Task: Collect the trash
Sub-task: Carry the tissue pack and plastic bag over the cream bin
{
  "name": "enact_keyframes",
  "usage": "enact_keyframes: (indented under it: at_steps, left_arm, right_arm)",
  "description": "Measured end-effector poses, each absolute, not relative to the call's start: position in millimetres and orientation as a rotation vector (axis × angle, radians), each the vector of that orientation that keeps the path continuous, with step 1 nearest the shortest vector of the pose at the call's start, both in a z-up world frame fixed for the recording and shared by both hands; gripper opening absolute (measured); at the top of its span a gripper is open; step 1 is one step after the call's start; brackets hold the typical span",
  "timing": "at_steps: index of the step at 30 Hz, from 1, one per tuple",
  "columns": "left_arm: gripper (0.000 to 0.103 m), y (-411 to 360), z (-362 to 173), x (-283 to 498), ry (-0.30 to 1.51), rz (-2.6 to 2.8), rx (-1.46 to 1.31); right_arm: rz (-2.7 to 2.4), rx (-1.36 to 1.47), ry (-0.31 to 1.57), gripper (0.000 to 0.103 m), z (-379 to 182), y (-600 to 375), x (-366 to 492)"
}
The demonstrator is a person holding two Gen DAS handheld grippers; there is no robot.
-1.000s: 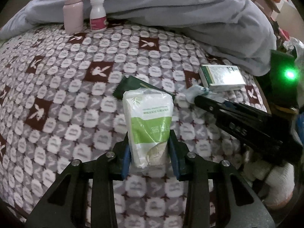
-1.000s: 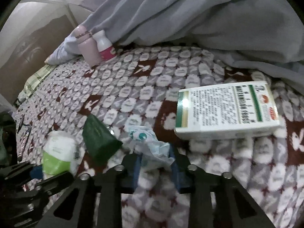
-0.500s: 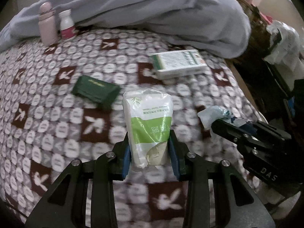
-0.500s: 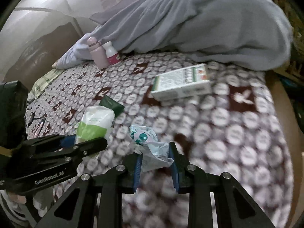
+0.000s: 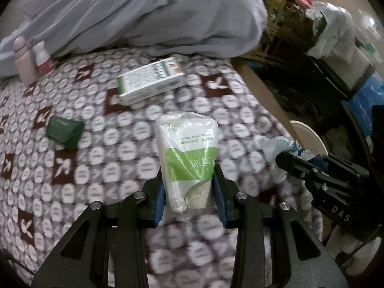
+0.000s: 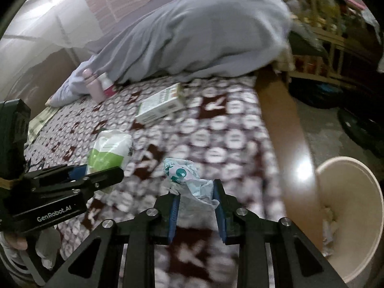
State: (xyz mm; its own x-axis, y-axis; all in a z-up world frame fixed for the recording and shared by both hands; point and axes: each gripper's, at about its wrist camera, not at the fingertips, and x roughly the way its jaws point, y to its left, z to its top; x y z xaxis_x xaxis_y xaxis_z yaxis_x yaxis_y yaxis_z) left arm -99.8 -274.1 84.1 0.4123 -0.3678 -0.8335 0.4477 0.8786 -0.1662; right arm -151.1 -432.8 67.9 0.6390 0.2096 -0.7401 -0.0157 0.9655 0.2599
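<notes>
Bed edge nearer; wrapper (image 6: 192, 184) in right gripper (image 6: 195, 206)

Motion blur smears the patterned blanket (image 5: 100, 144) across the foreground, its emblems unreadable near the lens. The tissue pack (image 5: 188, 158) hides its lower end between blue pads, its small print too fine to read. A crumpled wrapper (image 6: 192, 184) is part buried between the right gripper (image 6: 195, 206) fingers; its lettering cannot be made out. The cream bin (image 6: 357, 206) is cut by the picture's right edge, its contents indistinct. The medicine box (image 5: 151, 79) carries illegible text. Shelves (image 5: 288, 19) beyond dissolve into dark clutter. A gloved hand (image 6: 16, 242) barely shows at the corner.
</notes>
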Motion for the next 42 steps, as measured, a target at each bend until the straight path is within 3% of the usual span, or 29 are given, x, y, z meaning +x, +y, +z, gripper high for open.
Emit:
enact_keyframes:
  at_steps: [42]
  left_arm:
    - [0.033,-462.2,78.8,-149.5,1.023,-0.797,0.278]
  right_arm:
    - [-0.251,0.443,0.835,0.026,51.6,-612.5,-236.8]
